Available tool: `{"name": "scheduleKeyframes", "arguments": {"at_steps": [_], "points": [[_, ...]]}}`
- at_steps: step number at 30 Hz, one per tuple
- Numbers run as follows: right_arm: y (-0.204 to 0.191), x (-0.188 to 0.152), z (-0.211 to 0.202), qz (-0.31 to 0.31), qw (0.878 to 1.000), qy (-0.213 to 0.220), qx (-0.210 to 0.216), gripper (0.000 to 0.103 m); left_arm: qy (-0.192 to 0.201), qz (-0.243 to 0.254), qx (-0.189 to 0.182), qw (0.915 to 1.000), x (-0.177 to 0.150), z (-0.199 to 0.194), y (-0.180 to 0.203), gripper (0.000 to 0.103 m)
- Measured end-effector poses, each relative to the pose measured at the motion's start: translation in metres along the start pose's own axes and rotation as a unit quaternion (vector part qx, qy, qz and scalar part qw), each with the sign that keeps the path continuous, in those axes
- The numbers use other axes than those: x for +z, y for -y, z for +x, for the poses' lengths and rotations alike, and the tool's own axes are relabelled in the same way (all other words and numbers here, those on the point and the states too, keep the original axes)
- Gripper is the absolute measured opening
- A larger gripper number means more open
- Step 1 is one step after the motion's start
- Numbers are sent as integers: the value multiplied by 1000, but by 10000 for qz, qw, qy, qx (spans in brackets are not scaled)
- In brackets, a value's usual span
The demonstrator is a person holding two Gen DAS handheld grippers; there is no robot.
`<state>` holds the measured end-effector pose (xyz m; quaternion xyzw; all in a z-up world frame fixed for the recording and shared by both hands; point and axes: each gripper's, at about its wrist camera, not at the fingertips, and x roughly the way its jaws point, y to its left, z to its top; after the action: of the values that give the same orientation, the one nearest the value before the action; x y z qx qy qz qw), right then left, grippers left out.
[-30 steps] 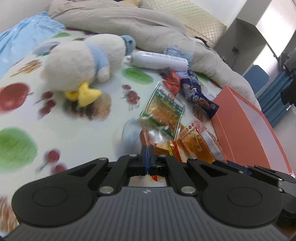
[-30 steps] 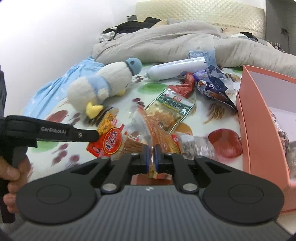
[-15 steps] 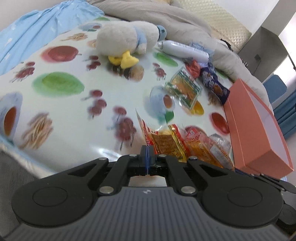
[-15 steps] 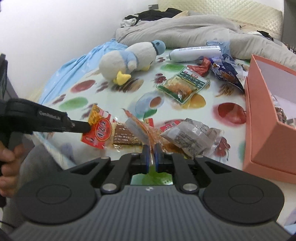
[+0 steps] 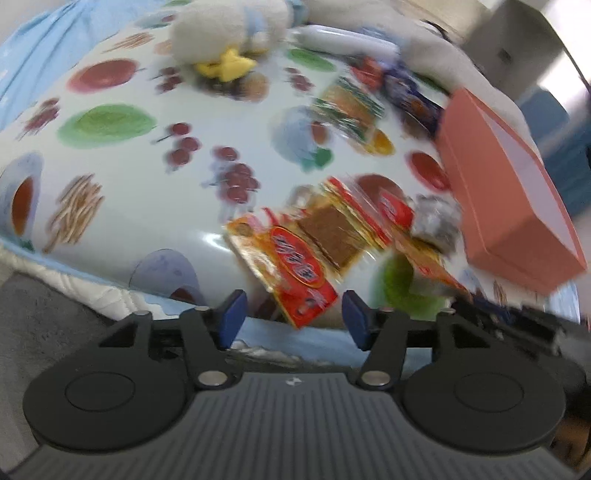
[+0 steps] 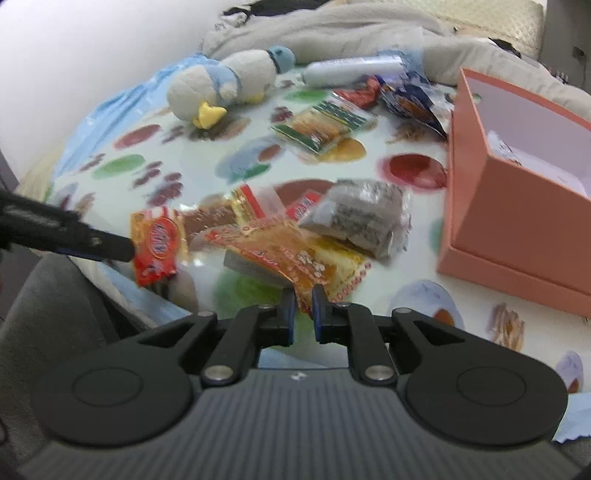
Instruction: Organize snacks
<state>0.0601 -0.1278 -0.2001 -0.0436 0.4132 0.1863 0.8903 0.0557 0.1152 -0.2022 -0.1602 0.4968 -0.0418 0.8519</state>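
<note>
A joined strip of snack packets lies near the front edge of the fruit-print bedcover. My left gripper (image 5: 293, 317) is opening; the red-orange packet (image 5: 295, 266) has its lower corner between the wide jaws, and neither pad touches it. One left finger (image 6: 107, 245) shows beside that packet (image 6: 157, 243). My right gripper (image 6: 303, 314) holds a corner of the orange packet (image 6: 291, 258), with the jaws just starting to part. A grey packet (image 6: 354, 218) rests behind it. The open salmon-pink box (image 6: 517, 221) stands to the right, with something pale inside.
Farther back lie a green-edged packet (image 6: 321, 125), red and blue wrappers (image 6: 410, 96), a white bottle (image 6: 347, 70) and a plush penguin (image 6: 225, 85). A grey duvet (image 6: 369, 29) is heaped behind them. The bed's front edge (image 5: 110, 291) and grey floor sit just under my left gripper.
Both grippers have drawn back toward the bed's front edge, dragging the packet strip along. The left jaws went from shut on the red-orange packet to wide apart.
</note>
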Motion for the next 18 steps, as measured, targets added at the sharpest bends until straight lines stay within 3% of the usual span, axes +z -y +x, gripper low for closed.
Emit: {"name": "scheduleKeyframes", "arguments": {"at_steps": [5, 7, 9, 12, 14, 17, 18], "points": [[7, -2, 1, 38, 9999, -131, -88, 15, -25, 406, -16, 9992, -2, -4, 10, 69], [9, -4, 0, 114, 9997, -163, -118, 21, -6, 574, -44, 9983, 1, -5, 15, 69], [10, -6, -1, 196, 9995, -202, -109, 52, 9, 753, -74, 9971, 5, -4, 19, 69], [12, -11, -5, 412, 9991, -56, 27, 84, 86, 1117, -75, 9937, 12, 1, 26, 70], [13, -14, -6, 634, 9977, 41, 232, 86, 98, 1399, -189, 9899, 16, 7, 30, 73], [8, -11, -5, 752, 9966, 204, 279, 86, 206, 1520, -279, 9878, 24, 16, 31, 90], [6, -8, -4, 785, 9963, 273, 226, 86, 237, 1610, -341, 9861, 26, 19, 32, 91]]}}
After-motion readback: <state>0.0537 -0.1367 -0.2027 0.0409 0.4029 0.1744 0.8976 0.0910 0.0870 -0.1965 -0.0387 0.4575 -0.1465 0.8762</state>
